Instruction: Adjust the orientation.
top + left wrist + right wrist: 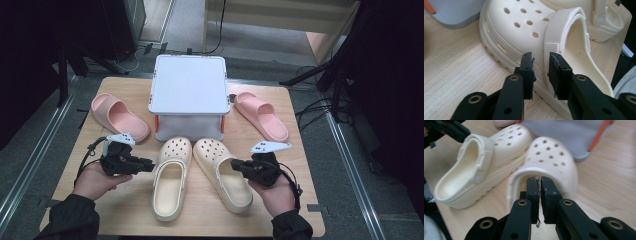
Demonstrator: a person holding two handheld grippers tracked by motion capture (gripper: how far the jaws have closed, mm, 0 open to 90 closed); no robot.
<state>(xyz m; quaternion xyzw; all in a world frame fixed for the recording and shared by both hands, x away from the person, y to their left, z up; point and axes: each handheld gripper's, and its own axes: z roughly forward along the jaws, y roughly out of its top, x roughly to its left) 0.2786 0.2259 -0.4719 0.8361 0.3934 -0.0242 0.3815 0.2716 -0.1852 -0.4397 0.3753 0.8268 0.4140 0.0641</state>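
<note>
Two cream perforated clogs lie side by side at the table's front middle, the left clog (170, 180) (524, 30) (474, 165) and the right clog (225, 175) (554, 157). My left gripper (149, 164) (541, 62) is level with the left clog's outer side. Its jaws stand a narrow gap apart, with nothing clamped between them. My right gripper (235, 163) (539, 180) points at the right clog from its outer side. Its tips sit just under the arc of the clog's opening rim. The pads are pressed together with nothing visible between them.
A grey lidded box (189, 85) with orange latches stands behind the clogs. One pink slide (120, 116) lies left of it and another pink slide (262, 115) lies right of it. The wooden table (295, 200) ends close behind both hands.
</note>
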